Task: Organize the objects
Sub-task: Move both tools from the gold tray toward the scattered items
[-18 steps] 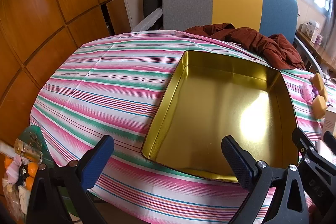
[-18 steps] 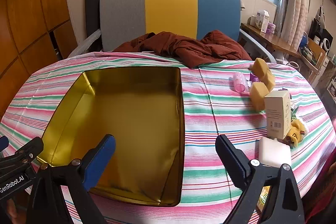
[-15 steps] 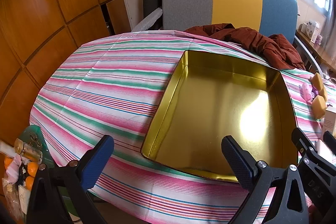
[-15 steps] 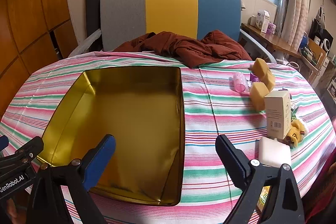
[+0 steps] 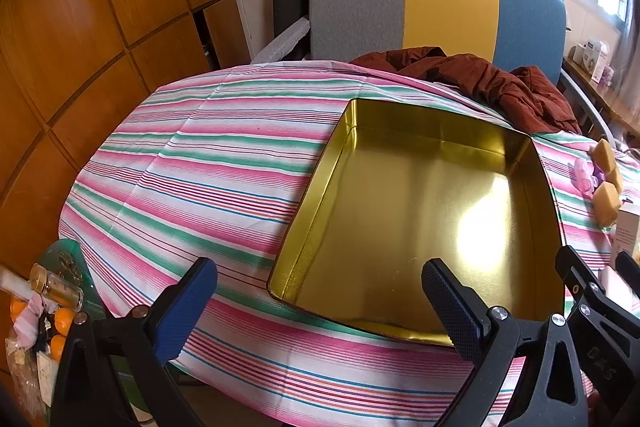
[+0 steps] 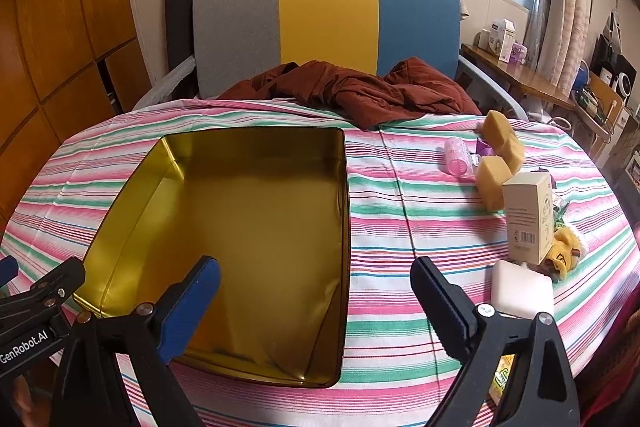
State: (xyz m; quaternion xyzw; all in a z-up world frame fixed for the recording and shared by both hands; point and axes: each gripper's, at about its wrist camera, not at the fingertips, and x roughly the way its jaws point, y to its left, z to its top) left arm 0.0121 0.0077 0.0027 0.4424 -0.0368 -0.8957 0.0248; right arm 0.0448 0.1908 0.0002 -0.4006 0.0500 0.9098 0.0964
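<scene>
Your left gripper [image 5: 320, 301] stands with its jaws spread as wide as they go and nothing between them. It hangs over the near edge of the table, tilted down toward the gold tin tray [image 5: 320, 179]. The tray's near left corner lies just beyond and between the two fingers; the blue-padded finger [image 5: 188, 303] sits over bare striped tablecloth [image 5: 208, 155] to the tray's left, and the dark finger over the tray's near rim.

Your right gripper [image 6: 316, 301] is likewise fully spread and holds nothing. From its own view, the blue-padded finger [image 6: 192, 303] overlaps the tray's [image 6: 344, 227] near interior, while the dark finger [image 6: 440, 303] is over the cloth to the tray's right.

The tray is empty, lying flat on the cloth, left of centre in the right wrist view.

The loose items lie in a cluster to the tray's right, well apart from it. Nearest your right gripper is a white block [image 6: 522, 289], just beside the dark finger's outer side. Beyond it stand a cardboard box [image 6: 528, 219], upright, and a yellow plush toy [image 6: 566, 247] touching the box's base. Farther back lie yellow sponge pieces [image 6: 498, 159] and a pink bottle [image 6: 456, 155] on its side.

A rust-brown garment [image 6: 360, 91] is heaped at the table's far edge, against a grey, yellow and blue chair back [image 6: 328, 19].
</scene>
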